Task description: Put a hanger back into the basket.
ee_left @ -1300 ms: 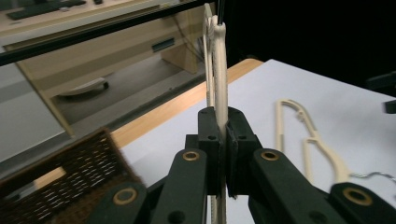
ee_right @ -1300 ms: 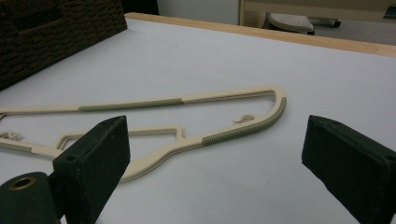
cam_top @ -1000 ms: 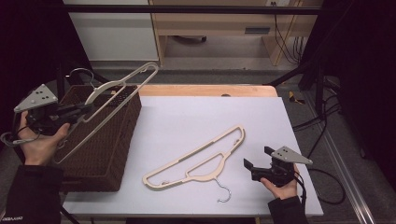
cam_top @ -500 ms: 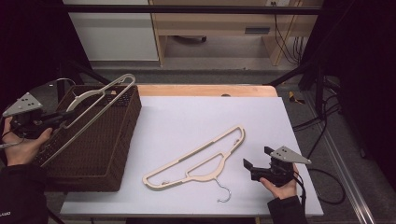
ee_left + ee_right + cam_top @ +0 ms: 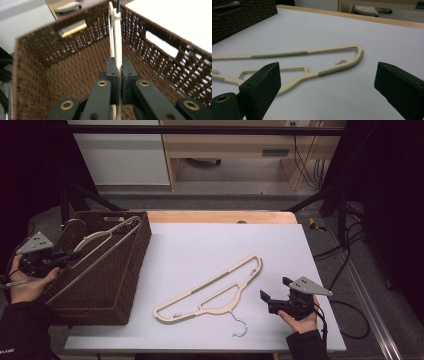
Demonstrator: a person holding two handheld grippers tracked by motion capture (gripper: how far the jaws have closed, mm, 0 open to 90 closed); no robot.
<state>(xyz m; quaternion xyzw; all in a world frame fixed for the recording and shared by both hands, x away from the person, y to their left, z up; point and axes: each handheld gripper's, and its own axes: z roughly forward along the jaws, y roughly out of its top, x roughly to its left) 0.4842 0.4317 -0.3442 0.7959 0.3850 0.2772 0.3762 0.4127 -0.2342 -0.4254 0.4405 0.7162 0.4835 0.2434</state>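
L gripper (image 5: pixel 119 82) is clamped on a cream hanger (image 5: pixel 102 236), held tilted over the wicker basket (image 5: pixel 132 290) w/ its far end above the rim; letting go now could snag it there. R gripper (image 5: pixel 272 301) gapes wide, idle, second hanger (image 5: pixel 312 72) just ahead.

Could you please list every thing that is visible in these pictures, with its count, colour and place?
held hanger: one, cream, gripped in the left gripper, slanting down into the basket.
loose hanger: one, cream with a metal hook, flat on the table, right of the basket.
basket: one, dark brown wicker, on the table's left part.
table: one, white top with a wooden far edge, centre.
cabinet: one, white, on the floor behind the table.
left gripper: one, black, jaws shut on the held hanger, over the basket.
right gripper: one, black, jaws wide open, at the table's near right, facing the loose hanger.
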